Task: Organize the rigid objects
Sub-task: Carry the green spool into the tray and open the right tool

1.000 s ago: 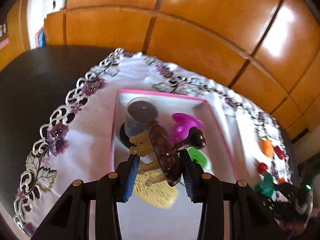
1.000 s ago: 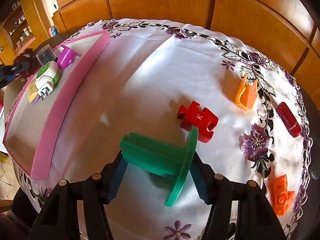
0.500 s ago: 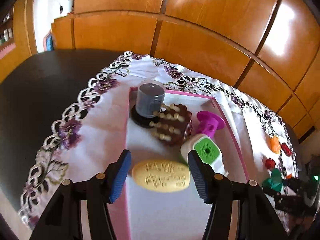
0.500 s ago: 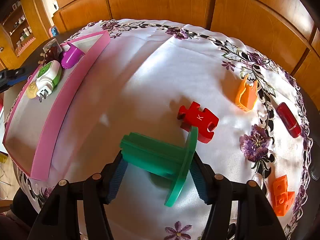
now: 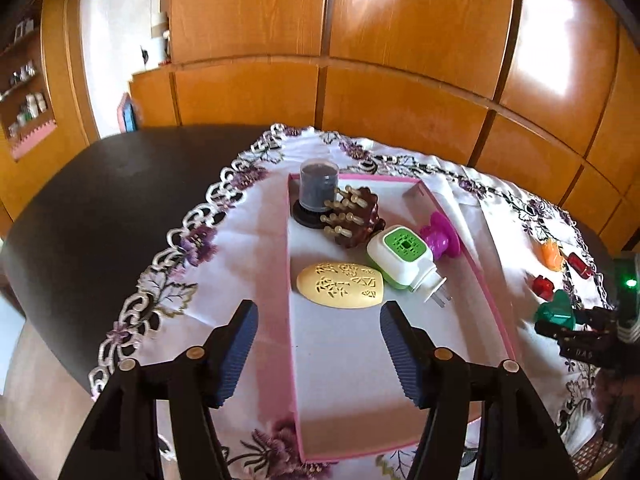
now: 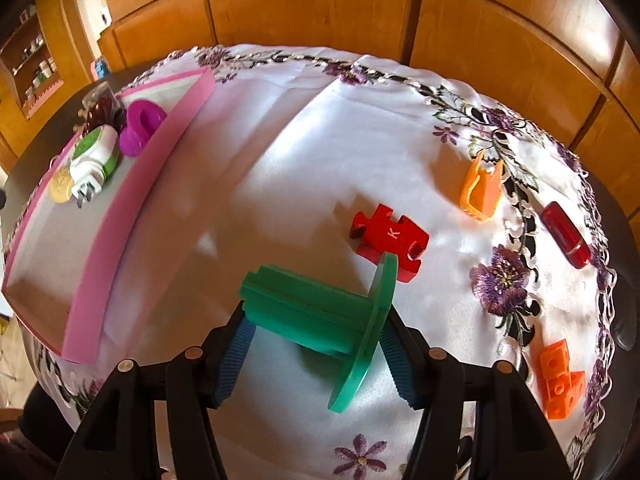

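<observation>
Left gripper [image 5: 316, 344] fingers spread wide, holding nothing, above pink tray [image 5: 478, 276], right gripper [image 6: 316, 354] fingers clamping green spool [image 6: 320, 312] right of tray

**Dark desk with an embroidered cloth, a tray and small loose pieces**

A dark round desk [image 5: 100, 216] carries a white cloth [image 6: 320, 140] edged with purple flower embroidery. On the cloth's left side lies a shallow pink-walled tray [image 6: 132, 196]. Well apart from it, to the right, lie a red puzzle piece [image 6: 390, 236] marked K, an orange clip [image 6: 482, 190], a dark red capsule-shaped piece [image 6: 566, 234] and orange cube blocks [image 6: 560, 380] near the cloth's edge.
</observation>
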Action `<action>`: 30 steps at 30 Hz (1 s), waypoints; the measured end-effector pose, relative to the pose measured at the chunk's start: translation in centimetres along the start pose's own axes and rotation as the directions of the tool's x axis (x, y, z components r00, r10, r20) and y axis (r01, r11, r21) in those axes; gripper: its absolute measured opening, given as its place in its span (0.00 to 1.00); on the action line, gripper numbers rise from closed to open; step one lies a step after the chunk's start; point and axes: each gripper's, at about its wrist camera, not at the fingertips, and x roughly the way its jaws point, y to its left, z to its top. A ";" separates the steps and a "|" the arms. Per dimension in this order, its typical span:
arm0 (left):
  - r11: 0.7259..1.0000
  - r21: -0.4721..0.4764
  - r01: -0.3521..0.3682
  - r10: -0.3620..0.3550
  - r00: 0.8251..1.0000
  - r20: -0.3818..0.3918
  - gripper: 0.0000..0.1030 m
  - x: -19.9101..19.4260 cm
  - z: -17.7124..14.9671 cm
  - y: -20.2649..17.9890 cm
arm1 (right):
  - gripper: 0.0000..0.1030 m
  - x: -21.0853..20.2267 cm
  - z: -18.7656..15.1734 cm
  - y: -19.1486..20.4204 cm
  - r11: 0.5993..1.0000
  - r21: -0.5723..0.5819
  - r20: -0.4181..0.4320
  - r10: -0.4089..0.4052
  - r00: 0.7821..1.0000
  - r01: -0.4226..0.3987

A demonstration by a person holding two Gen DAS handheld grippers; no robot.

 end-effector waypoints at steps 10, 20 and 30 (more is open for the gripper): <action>1.000 0.006 -0.014 0.014 0.998 0.058 0.65 -2.1 0.1 0.5 | 0.60 -4.6 2.8 6.1 0.990 -0.093 0.122 0.121 0.985 -0.110; 0.999 -0.036 -0.036 0.038 0.998 0.052 0.65 -2.3 -0.7 2.6 | 0.60 -2.9 4.6 16.4 0.927 -0.265 0.028 0.281 0.959 -0.265; 0.995 -0.076 -0.059 0.063 0.997 0.044 0.65 -2.0 -1.0 4.4 | 0.60 1.3 5.4 22.5 0.912 -0.301 -0.059 0.274 0.960 -0.279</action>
